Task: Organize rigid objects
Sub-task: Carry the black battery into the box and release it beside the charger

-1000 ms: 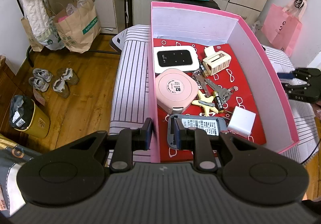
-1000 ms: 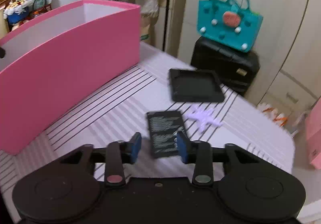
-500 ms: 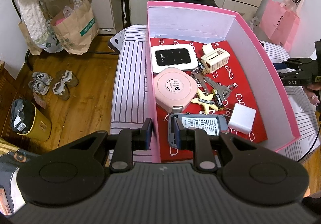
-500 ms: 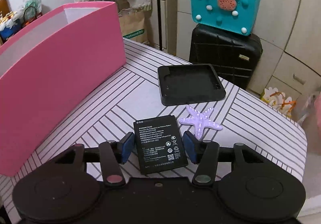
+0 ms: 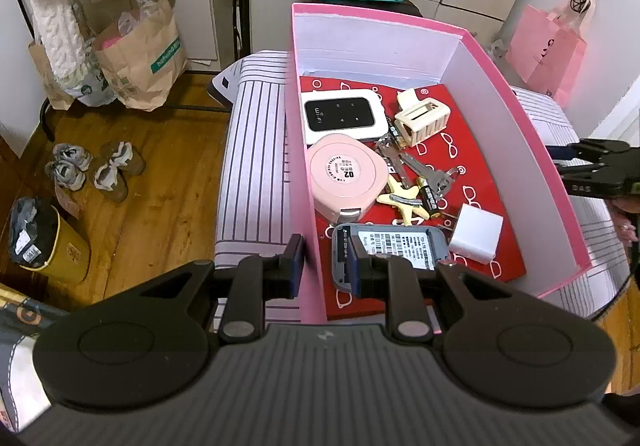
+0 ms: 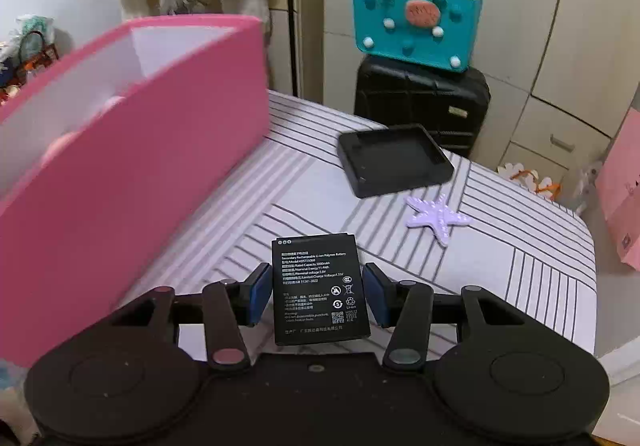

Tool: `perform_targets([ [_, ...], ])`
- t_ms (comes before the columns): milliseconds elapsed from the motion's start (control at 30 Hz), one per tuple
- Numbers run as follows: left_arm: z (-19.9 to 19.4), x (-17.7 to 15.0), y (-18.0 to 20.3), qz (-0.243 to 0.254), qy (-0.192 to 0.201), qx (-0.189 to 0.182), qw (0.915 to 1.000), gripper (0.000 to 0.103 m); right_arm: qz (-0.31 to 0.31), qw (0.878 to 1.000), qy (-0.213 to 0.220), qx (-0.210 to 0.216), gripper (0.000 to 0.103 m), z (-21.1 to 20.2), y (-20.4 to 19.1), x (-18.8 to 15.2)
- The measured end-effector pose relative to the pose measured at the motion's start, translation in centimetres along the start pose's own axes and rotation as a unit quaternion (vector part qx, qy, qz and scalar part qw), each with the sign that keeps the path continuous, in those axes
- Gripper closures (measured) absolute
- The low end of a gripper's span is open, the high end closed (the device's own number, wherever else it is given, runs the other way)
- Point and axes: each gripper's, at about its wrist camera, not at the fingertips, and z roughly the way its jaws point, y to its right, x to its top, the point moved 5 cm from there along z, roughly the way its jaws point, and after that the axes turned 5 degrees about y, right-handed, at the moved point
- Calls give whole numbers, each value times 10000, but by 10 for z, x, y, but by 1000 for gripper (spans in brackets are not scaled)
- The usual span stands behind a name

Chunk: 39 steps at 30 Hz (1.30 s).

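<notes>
One pink box [image 5: 520, 118], Wi-Fi router [image 5: 342, 117], tape measure [image 5: 347, 179], keys [image 5: 416, 166] inside

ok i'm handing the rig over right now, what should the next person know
Left gripper: straddles the pink box's side wall; unclear whether it presses.
Right gripper: jaws closing around the black battery, which lies flat on the striped table; pads not touching it.
Done: wifi router, pink tape measure, keys and other small items lie in the box.
Left: battery, purple starfish and probably the black tray, all on the table beside the box.
</notes>
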Motion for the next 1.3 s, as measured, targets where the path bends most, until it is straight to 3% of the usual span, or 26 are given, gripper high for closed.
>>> perform_targets([
  [233, 6, -1, 3, 230, -242, 11, 9994, 83, -244, 9977, 547, 322, 48, -55, -33, 31],
  [367, 6, -1, 7, 400, -244, 80, 9989, 83, -410, 9919, 753, 938, 48, -79, -65, 56],
  [533, 1, -1, 4, 425, -173, 54, 9989, 87, -762, 9778, 447, 1898, 48, -71, -121, 75],
  [667, -9, 3, -4, 314, -146, -189, 9992, 89, -983, 9673, 54, 2337, 48, -50, -163, 82],
  [800, -13, 7, -8, 364, -135, -274, 9989, 94, -1105, 9651, -367, 2347, 48, -21, -185, 81],
  [967, -14, 6, 1, 724, -69, -108, 9973, 95, -956, 9692, -869, 2095, 48, 10, -197, 73],
  [1100, -14, 5, 3, 805, -38, -88, 9967, 95, -445, 9667, -1145, 2246, 50, 17, -194, 70],
  [1167, -14, 5, 3, 817, -20, -91, 9966, 95, -184, 9665, -1040, 2340, 50, 9, -189, 76],
  [1300, -15, 4, 4, 897, 16, -76, 9959, 95, 69, 9731, -406, 2266, 50, -22, -164, 89],
])
